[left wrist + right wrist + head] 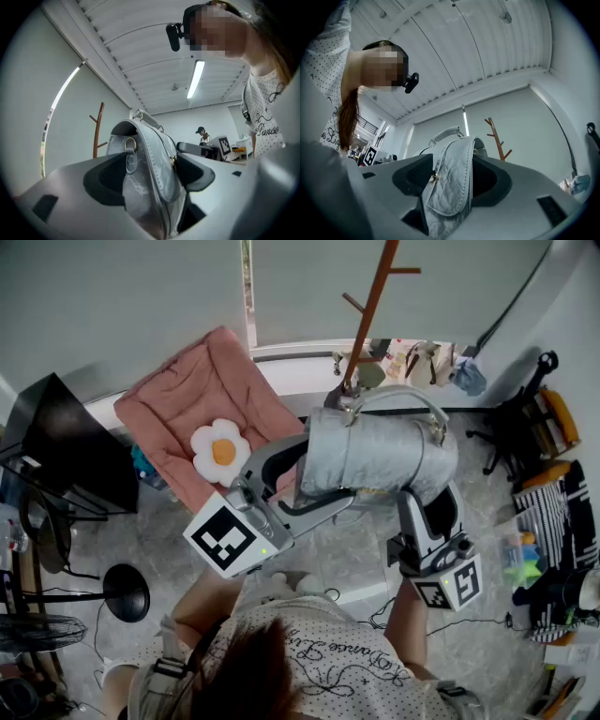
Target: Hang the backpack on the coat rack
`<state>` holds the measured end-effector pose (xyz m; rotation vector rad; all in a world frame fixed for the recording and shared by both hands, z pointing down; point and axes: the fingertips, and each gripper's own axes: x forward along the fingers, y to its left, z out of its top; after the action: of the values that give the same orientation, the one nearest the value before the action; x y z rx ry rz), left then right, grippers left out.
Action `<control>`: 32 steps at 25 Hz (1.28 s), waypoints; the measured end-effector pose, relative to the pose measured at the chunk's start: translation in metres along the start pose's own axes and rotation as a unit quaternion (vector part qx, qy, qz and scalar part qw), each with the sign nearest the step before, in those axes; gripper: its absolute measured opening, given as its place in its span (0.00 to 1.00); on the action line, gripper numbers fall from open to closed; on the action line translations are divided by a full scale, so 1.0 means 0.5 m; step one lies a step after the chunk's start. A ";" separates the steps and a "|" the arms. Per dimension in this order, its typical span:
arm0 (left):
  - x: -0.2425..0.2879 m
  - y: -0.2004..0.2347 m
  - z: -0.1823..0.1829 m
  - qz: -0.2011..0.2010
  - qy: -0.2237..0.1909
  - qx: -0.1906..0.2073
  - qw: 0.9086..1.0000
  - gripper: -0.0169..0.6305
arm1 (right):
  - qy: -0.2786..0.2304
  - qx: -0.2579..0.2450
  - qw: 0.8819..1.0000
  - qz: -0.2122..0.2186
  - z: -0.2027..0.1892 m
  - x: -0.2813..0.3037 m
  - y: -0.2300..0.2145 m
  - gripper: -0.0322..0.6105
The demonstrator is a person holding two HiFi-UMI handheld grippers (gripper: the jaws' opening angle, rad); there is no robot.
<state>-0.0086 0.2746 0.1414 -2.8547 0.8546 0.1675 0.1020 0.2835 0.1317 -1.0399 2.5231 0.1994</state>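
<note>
Silver-grey quilted material fills the space between both pairs of jaws: the backpack (375, 456) is held up off the floor, well short of any peg. In the head view it is seen from above, lying across the frame, with the left gripper (314, 474) clamped on one end and the right gripper (433, 498) clamped on the other. Its carry handle (403, 397) is arched toward the brown wooden coat rack (370, 306), whose pole is cut off behind the bag.

Only in the head view is the floor shown, and on it a pink cushion (202, 390) with an egg-shaped pillow (219, 451).

The grip itself is shown only in the gripper views. In the left gripper view the bag's end, with a metal ring and a strap, is pressed between the dark pads (105, 180), and the jaws are spread wide around it. The coat rack (97, 129) is seen upright beyond the bag, apart from it. A person in a cap (203, 135) and a ceiling light (196, 78) are also seen there, and in no other view.

In the right gripper view the flap side of the backpack (452, 183) is squeezed between that gripper's pads (415, 176), and the coat rack (499, 138) is seen to the bag's right, against a pale wall.
</note>
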 end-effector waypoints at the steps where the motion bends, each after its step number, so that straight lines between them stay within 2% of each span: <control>1: -0.009 0.000 0.000 -0.001 -0.001 -0.002 1.000 0.54 | 0.000 0.000 1.000 -0.002 -0.003 0.000 0.010 0.44; 7: -0.038 0.002 -0.001 -0.010 -0.001 -0.006 1.000 0.54 | 0.006 -0.015 1.000 -0.003 -0.009 0.005 0.043 0.44; 11: -0.044 0.001 -0.019 -0.019 -0.005 -0.025 0.999 0.54 | 0.011 -0.002 1.000 -0.001 -0.025 -0.006 0.044 0.44; 22: 0.033 -0.021 -0.136 -0.015 0.018 -0.018 1.000 0.54 | 0.043 0.009 0.999 -0.002 -0.111 -0.074 -0.046 0.44; 32: 0.090 -0.040 -0.185 0.013 0.056 -0.020 0.998 0.54 | 0.046 0.037 0.998 0.013 -0.143 -0.108 -0.115 0.44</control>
<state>0.0455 0.2502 0.2279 -2.9147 0.9201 0.0281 0.1549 0.2574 0.2206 -1.0099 2.6060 0.0650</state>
